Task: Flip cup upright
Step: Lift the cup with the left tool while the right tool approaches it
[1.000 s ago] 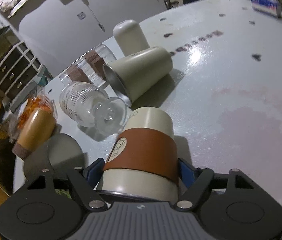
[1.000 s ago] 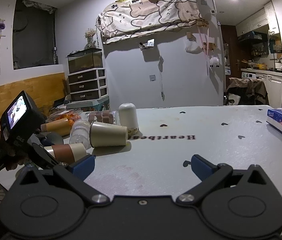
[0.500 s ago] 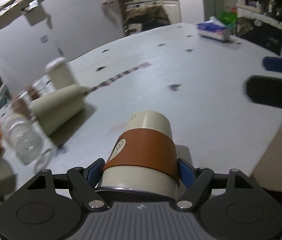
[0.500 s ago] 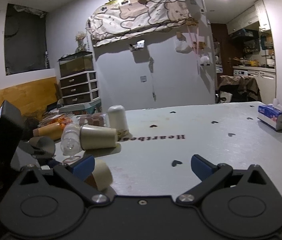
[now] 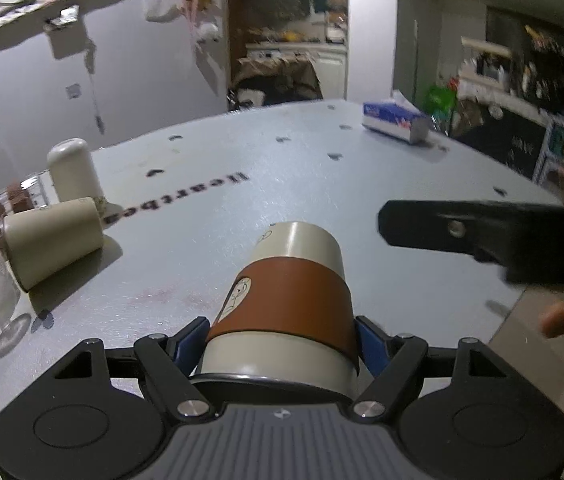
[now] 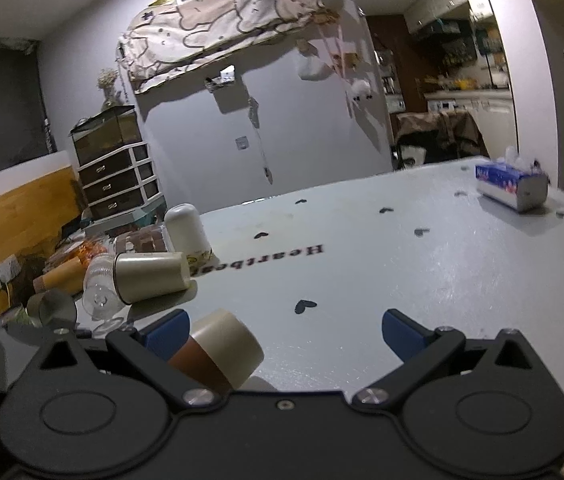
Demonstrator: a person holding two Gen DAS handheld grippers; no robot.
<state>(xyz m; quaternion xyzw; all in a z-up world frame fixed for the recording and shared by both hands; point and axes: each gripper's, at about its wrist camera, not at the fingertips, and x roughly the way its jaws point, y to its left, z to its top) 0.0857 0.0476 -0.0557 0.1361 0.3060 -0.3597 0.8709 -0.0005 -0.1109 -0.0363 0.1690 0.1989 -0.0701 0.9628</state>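
Observation:
My left gripper [image 5: 282,340] is shut on a cream cup with a brown sleeve [image 5: 285,300], held lying along the fingers, base pointing away, above the grey table [image 5: 321,208]. The same cup [image 6: 218,352] shows in the right wrist view at lower left, tilted, just behind my right gripper's left finger. My right gripper [image 6: 285,330] is open and empty over the table's near edge. It shows as a black bar [image 5: 481,240] to the right in the left wrist view.
At the left lie a plain cream cup on its side [image 6: 150,276], a tipped clear glass [image 6: 98,296], a white upside-down cup [image 6: 186,228] and other cups. A tissue box [image 6: 511,188] stands at the far right. The table carries "Heartbeat" lettering [image 6: 266,260].
My left gripper has carried the sleeved cup away from the pile, swinging right toward the table's middle. The right gripper has tilted and come closer; the cup now sits near its left finger.

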